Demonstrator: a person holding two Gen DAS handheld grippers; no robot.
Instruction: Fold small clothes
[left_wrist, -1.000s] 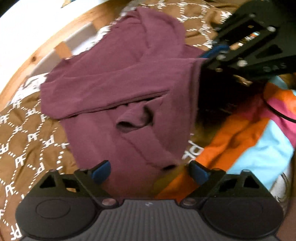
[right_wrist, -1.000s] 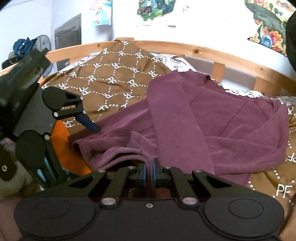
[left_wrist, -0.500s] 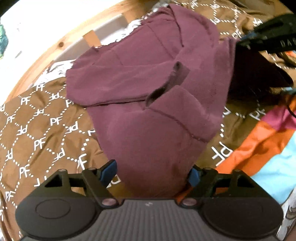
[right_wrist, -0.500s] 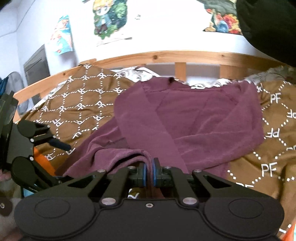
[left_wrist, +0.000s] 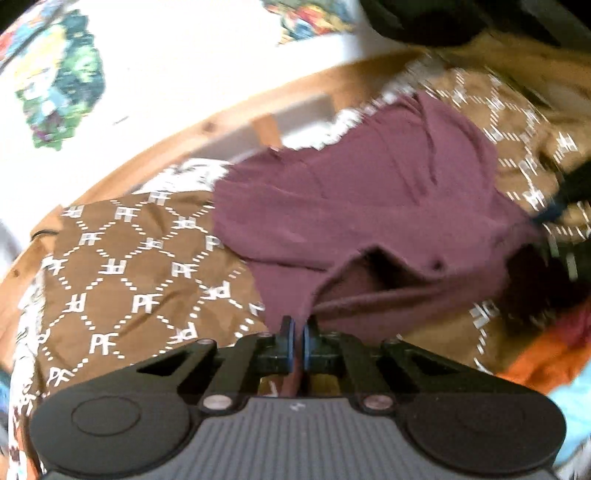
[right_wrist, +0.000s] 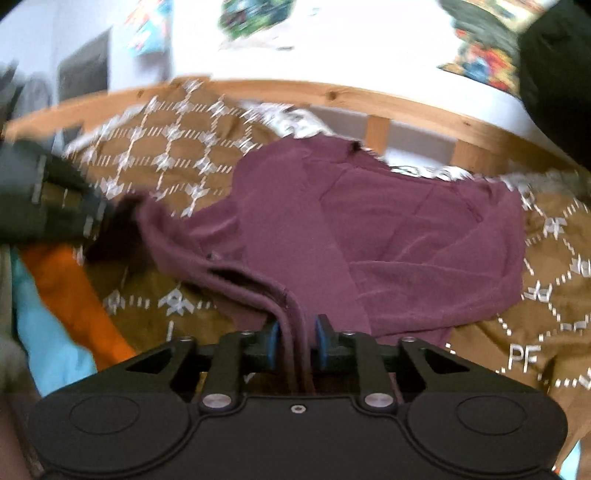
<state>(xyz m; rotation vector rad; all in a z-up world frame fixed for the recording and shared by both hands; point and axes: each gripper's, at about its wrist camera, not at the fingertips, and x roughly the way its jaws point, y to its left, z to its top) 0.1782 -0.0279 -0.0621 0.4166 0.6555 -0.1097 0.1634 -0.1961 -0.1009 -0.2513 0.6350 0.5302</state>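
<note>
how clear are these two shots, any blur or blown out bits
Left wrist view: motion smear across the brown patterned blanket and maroon top; wall overexposed; fisheye bends the wooden rail. Right wrist view: left side streaked, the top sharper, white wall glaring.

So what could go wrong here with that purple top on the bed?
The right gripper has just been opening with the hem between its pads, so that corner may drop and undo the fold. The left gripper pinches only a thin edge of the maroon top, which could slip out.
</note>
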